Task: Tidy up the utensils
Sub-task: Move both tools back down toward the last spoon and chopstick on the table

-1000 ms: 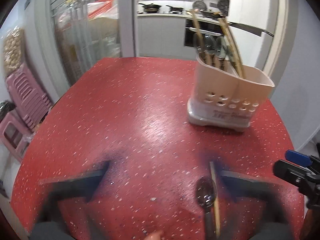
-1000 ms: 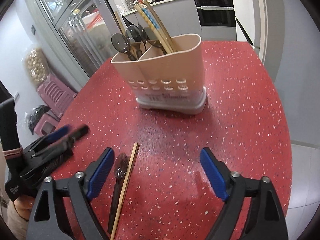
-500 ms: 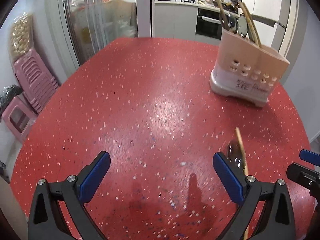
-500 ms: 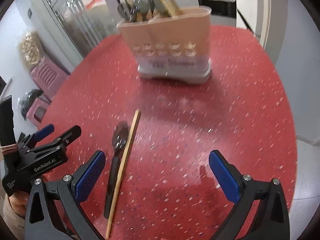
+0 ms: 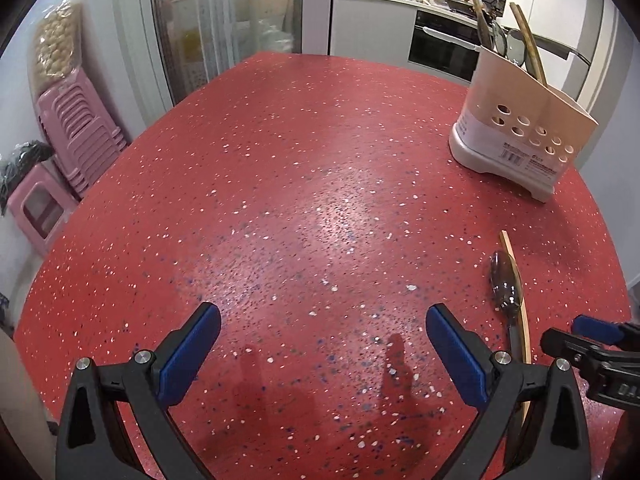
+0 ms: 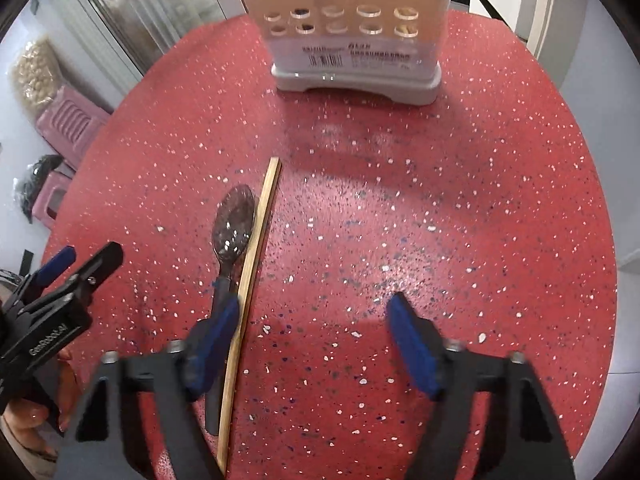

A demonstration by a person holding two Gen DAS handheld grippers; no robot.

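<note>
A dark spoon (image 6: 234, 226) and a wooden chopstick (image 6: 256, 244) lie side by side on the red speckled table (image 6: 440, 220); both also show in the left wrist view, the spoon (image 5: 507, 280) and the chopstick (image 5: 518, 292). A beige utensil holder (image 6: 348, 20) stands at the far edge, also in the left wrist view (image 5: 520, 120), with spoons and chopsticks in it. My right gripper (image 6: 312, 344) is open, low over the table, its left finger over the spoon handle. My left gripper (image 5: 320, 344) is open and empty, left of the spoon.
Pink plastic stools (image 5: 76, 136) are stacked beside the table on the left. A glass-door cabinet (image 5: 224, 20) and a kitchen counter with an oven (image 5: 440, 40) stand behind. The table edge curves close on the right (image 5: 616, 264).
My right gripper has moved forward and down toward the spoon and chopstick. My left gripper has drawn back and to the left, away from them.
</note>
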